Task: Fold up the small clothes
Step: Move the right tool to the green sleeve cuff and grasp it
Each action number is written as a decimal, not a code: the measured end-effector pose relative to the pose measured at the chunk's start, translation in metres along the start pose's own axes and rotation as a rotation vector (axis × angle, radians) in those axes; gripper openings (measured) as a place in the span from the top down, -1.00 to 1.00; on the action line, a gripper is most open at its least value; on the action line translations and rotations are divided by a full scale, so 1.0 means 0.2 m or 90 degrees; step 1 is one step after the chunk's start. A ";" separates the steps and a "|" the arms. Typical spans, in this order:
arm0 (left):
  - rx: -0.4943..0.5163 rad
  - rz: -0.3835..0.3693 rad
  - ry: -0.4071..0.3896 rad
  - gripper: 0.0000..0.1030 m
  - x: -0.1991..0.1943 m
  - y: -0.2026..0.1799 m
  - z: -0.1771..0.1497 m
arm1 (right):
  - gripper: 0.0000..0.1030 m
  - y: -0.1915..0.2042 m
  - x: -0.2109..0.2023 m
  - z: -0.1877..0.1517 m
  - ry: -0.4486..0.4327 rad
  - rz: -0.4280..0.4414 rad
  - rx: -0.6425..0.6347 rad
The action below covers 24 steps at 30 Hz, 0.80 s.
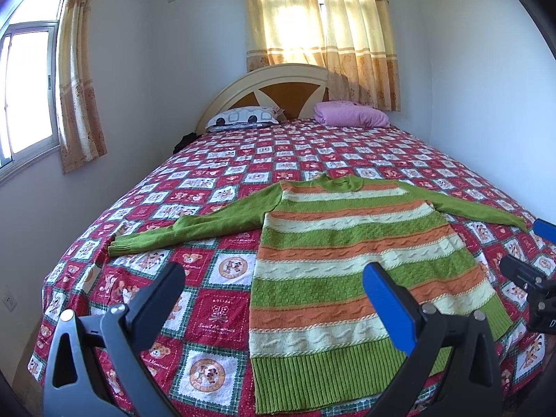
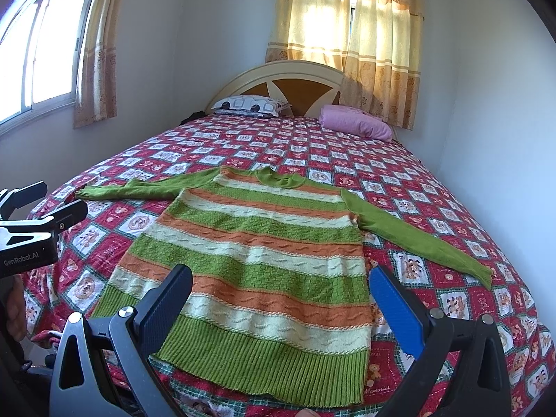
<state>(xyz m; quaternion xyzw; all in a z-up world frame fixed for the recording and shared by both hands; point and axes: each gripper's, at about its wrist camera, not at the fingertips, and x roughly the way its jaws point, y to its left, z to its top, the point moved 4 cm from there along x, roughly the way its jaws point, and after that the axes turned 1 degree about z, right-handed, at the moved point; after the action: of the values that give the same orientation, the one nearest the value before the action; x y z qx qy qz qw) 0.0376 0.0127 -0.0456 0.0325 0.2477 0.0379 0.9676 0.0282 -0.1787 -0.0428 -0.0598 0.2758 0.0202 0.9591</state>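
A green, orange and cream striped sweater (image 1: 347, 243) lies flat on the bed, hem toward me, both green sleeves spread out sideways. It also shows in the right wrist view (image 2: 257, 250). My left gripper (image 1: 274, 274) is open and empty, held above the bed's near edge over the sweater's lower left side. My right gripper (image 2: 281, 281) is open and empty above the sweater's hem. The right gripper also shows at the right edge of the left wrist view (image 1: 524, 246). The left gripper shows at the left edge of the right wrist view (image 2: 41, 201).
The bed has a red patchwork bedspread (image 1: 215, 316) with bear prints. A patterned pillow (image 1: 243, 118) and a folded pink blanket (image 1: 351, 114) lie by the headboard (image 1: 264, 87). White walls close in on both sides, with curtained windows (image 1: 319, 34).
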 end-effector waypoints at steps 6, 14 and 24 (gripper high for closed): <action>0.024 0.003 0.019 -1.00 0.12 -0.04 0.00 | -0.98 -0.12 0.08 -0.02 0.024 -0.024 0.020; 0.077 0.006 0.038 -1.00 0.28 -0.13 0.05 | -0.98 -0.35 0.20 -0.07 0.059 -0.059 0.078; 0.109 0.012 0.057 -1.00 0.59 -0.23 0.16 | -0.98 -0.91 0.38 -0.22 0.116 -0.116 0.208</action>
<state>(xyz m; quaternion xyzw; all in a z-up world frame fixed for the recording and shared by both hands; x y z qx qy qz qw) 0.1595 -0.0245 -0.0770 0.1154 0.2928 0.0275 0.9488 0.0825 -0.3635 -0.1011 0.0703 0.3546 -0.1171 0.9250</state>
